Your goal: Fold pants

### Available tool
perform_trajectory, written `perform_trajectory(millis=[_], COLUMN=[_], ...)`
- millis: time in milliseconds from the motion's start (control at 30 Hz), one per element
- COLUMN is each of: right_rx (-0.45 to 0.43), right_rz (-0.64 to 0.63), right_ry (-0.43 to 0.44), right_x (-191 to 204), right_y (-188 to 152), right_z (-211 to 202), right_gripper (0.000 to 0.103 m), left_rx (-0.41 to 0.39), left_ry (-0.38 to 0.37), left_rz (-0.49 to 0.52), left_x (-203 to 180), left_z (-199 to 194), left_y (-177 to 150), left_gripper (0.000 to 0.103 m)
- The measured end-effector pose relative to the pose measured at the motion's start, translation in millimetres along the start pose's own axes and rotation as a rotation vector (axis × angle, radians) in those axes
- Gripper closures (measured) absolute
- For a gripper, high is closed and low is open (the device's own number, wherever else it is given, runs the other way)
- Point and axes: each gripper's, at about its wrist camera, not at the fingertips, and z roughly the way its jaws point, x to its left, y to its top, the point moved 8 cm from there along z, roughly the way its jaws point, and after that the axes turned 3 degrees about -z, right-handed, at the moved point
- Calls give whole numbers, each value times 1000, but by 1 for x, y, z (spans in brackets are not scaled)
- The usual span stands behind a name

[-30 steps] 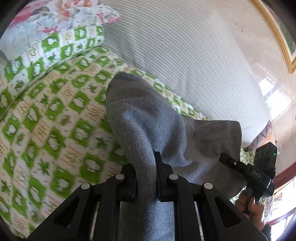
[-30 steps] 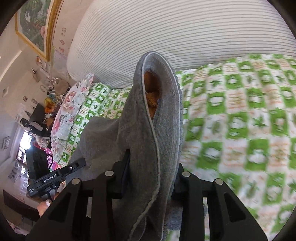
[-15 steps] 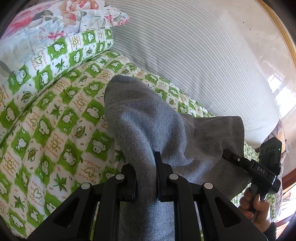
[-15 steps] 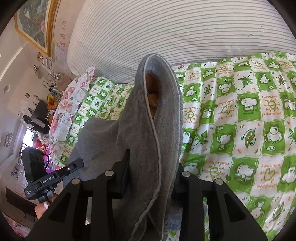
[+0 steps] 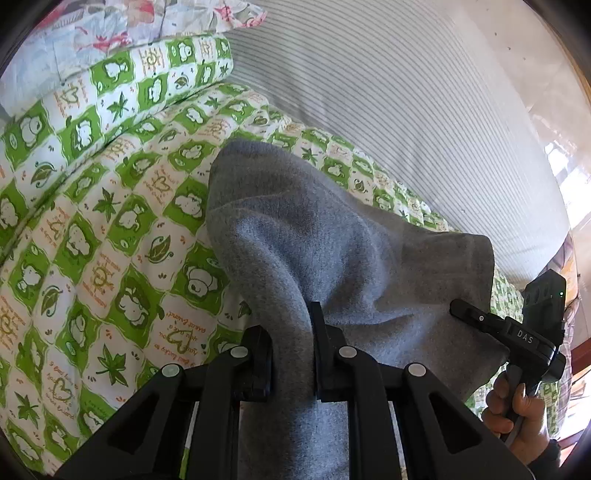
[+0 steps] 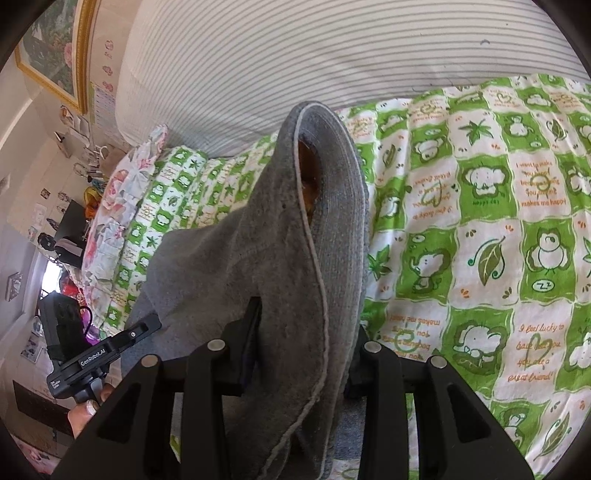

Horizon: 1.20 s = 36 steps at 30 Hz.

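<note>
gripping grey pants point(image 5: 332, 240), left tongs point(image 5: 291, 354) pinched on fabric, right tongs point(image 6: 303, 350) clamped on thick fold

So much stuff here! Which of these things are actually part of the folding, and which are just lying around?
Part of the job:
- grey pants
- left gripper, clamped on the pants
- right gripper, clamped on the pants
- green patterned bedspread beneath them

Just lying about:
- striped bolster
- floral pillow
- framed picture

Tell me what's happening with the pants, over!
Left gripper shut on gray pants. Right gripper shut on them too. Pants held up over the green frog bedspread. Nothing in the way, over.
</note>
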Motion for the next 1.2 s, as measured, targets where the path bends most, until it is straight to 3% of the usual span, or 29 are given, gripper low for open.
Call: perform_trajectory(millis=[100, 333, 633, 900, 1000, 1200], right_rx=[12, 12, 6, 13, 10, 3], right_rz=[-9, -89, -198, -184, -151, -146], right_ry=[-27, -179, -356, -380, -350, -310], right_x=[-2, -10, -17, -25, -23, -6], right_y=[-2, 2, 5, 3, 4, 2], right_z=[3, 0, -4, 2, -6, -29], right_gripper=[61, 36, 25, 19, 19, 19], left_rx=[4, 16, 28, 42, 34, 21], left_ry=[3, 5, 29, 53, 84, 105], left_rz=[1, -5, -16, -27, -22, -25], left_x=[2, 7, 14, 19, 21, 27], left_z=[4, 10, 16, 15, 4, -19], left_y=[-3, -8, -15, -20, -22, -31], left_gripper=[88, 85, 71, 59, 48, 46])
